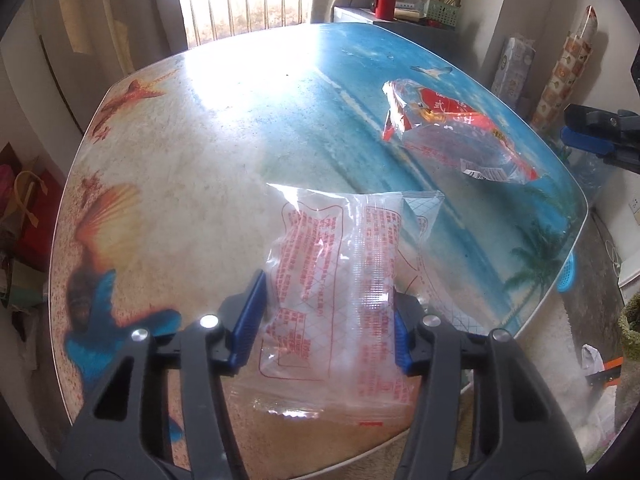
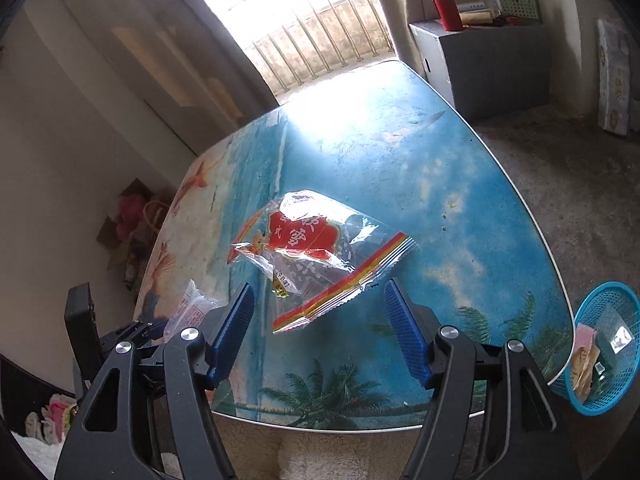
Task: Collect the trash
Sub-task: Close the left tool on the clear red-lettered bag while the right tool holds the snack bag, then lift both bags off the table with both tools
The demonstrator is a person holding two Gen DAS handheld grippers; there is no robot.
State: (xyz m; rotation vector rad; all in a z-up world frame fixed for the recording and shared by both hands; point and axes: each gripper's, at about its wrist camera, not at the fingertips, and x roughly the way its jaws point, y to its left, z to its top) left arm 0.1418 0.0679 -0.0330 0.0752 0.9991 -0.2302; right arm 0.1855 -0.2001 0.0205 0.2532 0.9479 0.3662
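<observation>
A clear plastic wrapper with red print (image 1: pixel 340 280) lies on the beach-print table (image 1: pixel 240 140) and sits between the blue pads of my left gripper (image 1: pixel 326 320); the jaws stand wide on either side of it, open. It also shows in the right wrist view (image 2: pixel 188 312). A red and clear snack bag (image 1: pixel 448 136) lies further right on the table. In the right wrist view my right gripper (image 2: pixel 318 328) is open, just short of that snack bag (image 2: pixel 316 256). The right gripper shows at the edge of the left wrist view (image 1: pixel 592 136).
A blue plastic basket (image 2: pixel 604 344) with some trash in it stands on the floor off the table's right edge, also in the left wrist view (image 1: pixel 568 276). A grey cabinet (image 2: pixel 488 60) with a red flask (image 2: pixel 446 8) stands behind. Bags lie by the left wall (image 2: pixel 136 216).
</observation>
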